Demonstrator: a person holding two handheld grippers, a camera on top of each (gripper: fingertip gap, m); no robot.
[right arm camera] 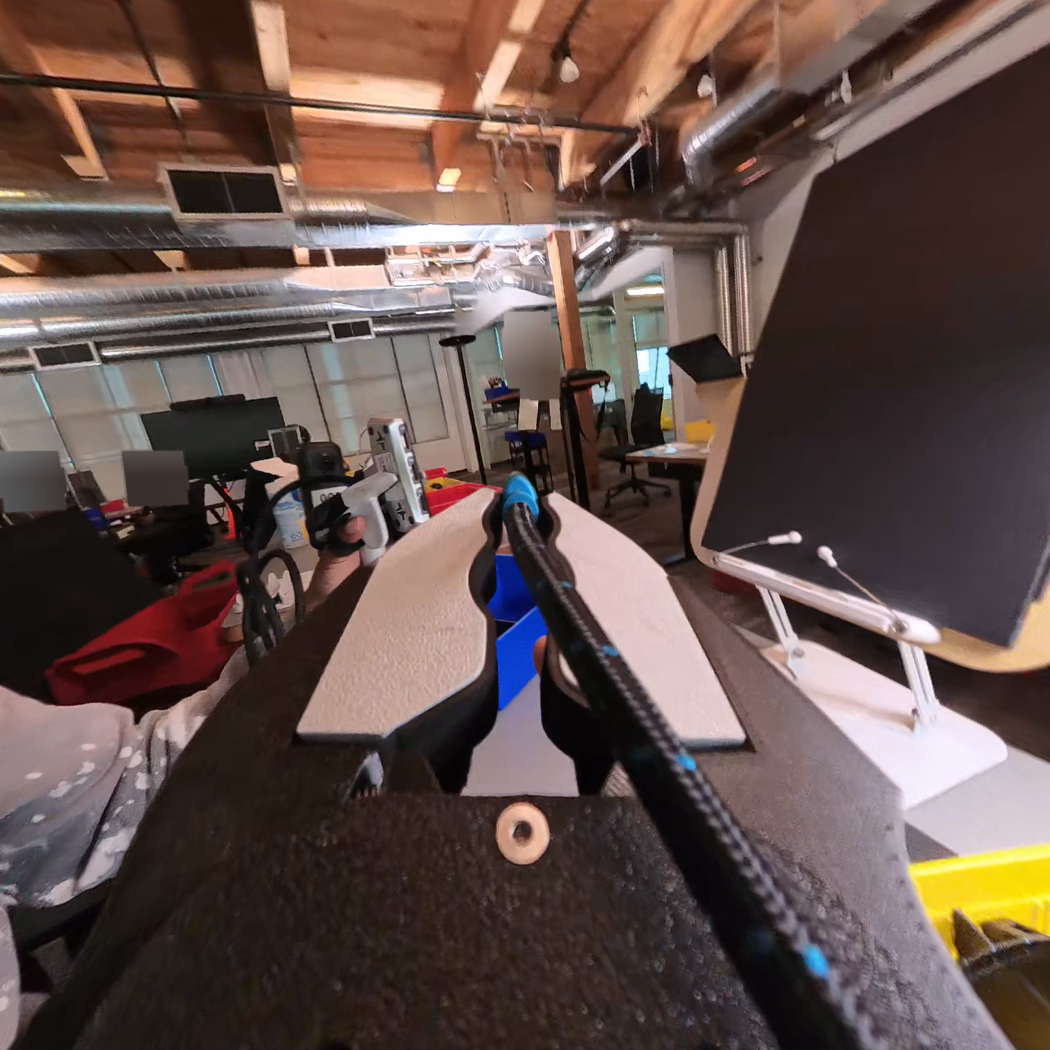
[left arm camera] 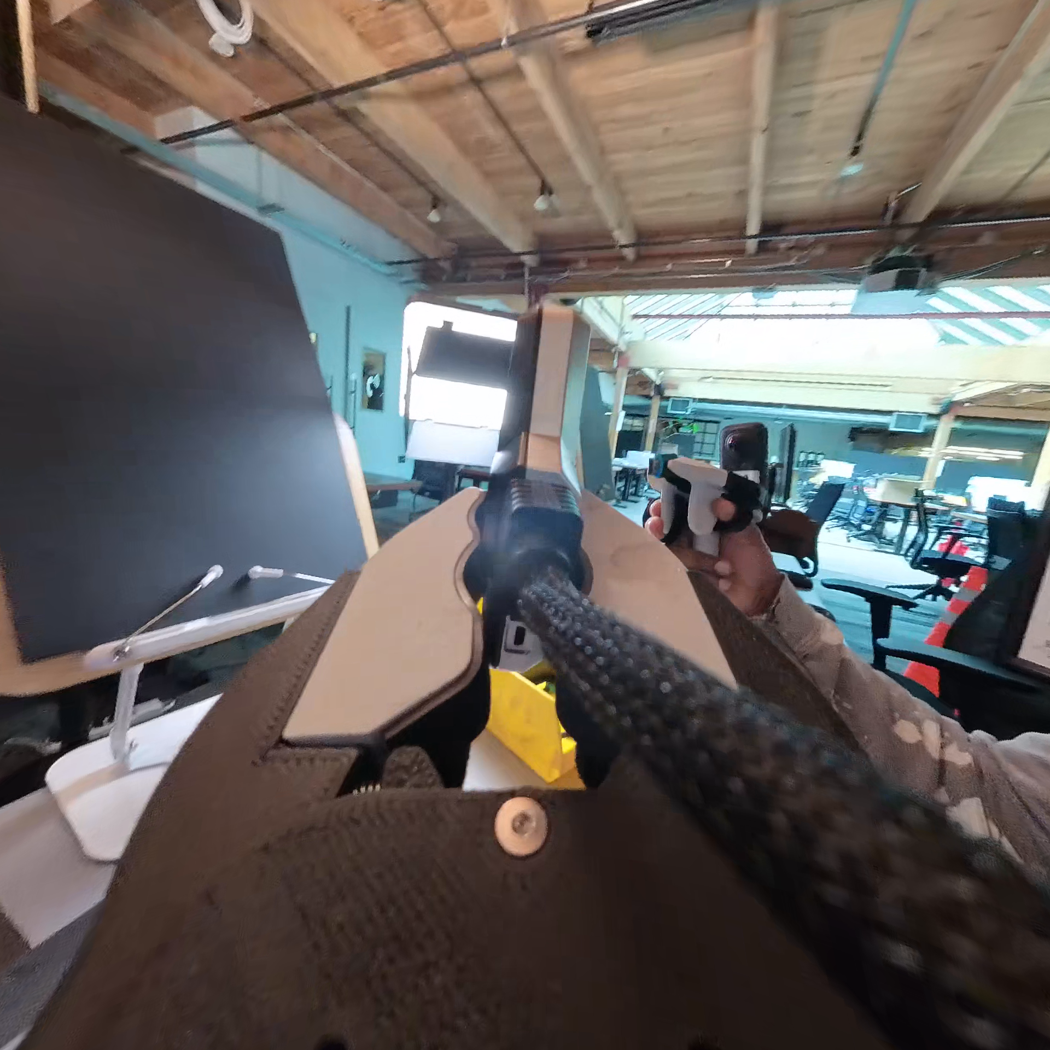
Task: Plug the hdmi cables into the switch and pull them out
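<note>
Thick black braided cable (left arm camera: 710, 710) runs close past the left wrist camera and up into the left gripper (left arm camera: 525, 545), whose pale fingers (left arm camera: 398, 625) are clamped around a chunky black HDMI plug (left arm camera: 534, 511). That plug meets the lower end of the switch (left arm camera: 548, 392), a slim grey-and-black box held upright above the tips; whether it is fully seated I cannot tell from here. Farther right, a hand (left arm camera: 733, 557) holds the other gripper's handle. From the right wrist, a thinner black cable flecked with blue (right arm camera: 596, 636) lies along the closed right gripper (right arm camera: 520, 503), which pinches it just behind a blue connector (right arm camera: 518, 491) poking past the tips. The switch (right arm camera: 398, 471) shows off to the left, well apart from that connector, near the left gripper's handle (right arm camera: 363, 505). A black panel on a white stand (right arm camera: 886, 398) sits to the right. The next step, I judge, is bringing the blue connector to a free port: line its flat face square with the slot, push straight along the cable's axis, and keep the left side steady so the switch doesn't twist.
</note>
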